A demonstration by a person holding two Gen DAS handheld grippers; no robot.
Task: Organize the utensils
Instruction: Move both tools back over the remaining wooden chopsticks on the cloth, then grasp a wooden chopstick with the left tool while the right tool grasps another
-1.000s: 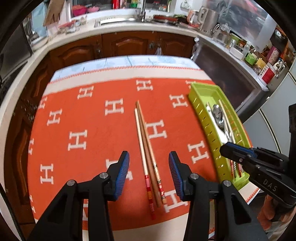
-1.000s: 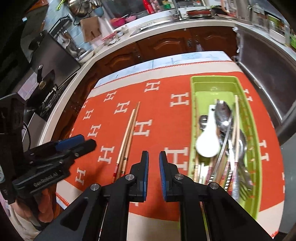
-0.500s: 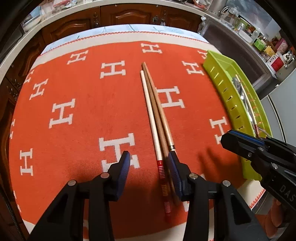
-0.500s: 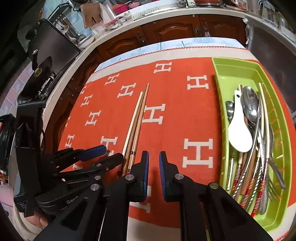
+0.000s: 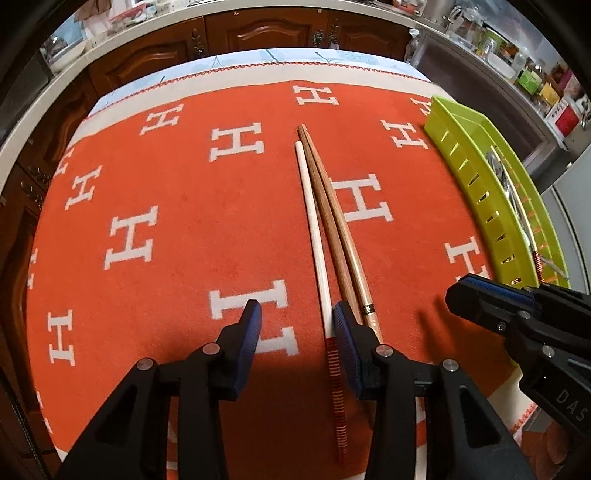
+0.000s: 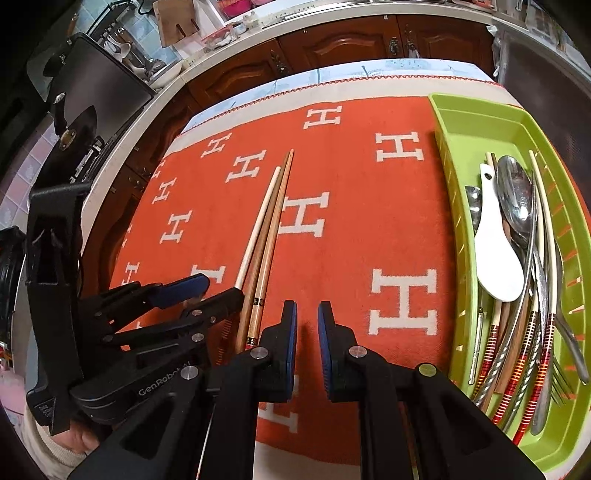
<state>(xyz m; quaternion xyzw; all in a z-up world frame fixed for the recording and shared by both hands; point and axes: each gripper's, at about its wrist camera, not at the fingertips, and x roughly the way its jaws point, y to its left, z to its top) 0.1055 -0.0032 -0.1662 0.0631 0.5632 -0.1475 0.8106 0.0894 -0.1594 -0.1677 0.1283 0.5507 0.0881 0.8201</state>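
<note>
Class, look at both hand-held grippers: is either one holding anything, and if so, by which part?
Nothing is held. The left hand-held gripper stands open around the pale chopstick near its striped end; the right hand-held gripper is nearly closed on nothing.

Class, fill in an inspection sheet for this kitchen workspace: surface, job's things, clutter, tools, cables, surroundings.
Surface: orange cloth with white H marks covers the table.
Job's things: three chopsticks lie side by side mid-cloth; green tray at the cloth's right edge holds spoons, forks, chopsticks and a white rice paddle.
Clutter: nothing seen on the cloth.
Tools: left tool open, low, astride the pale chopstick; right tool nearly shut, empty.
Cables: nothing seen.
Surroundings: wooden cabinets, crowded counters.
</note>
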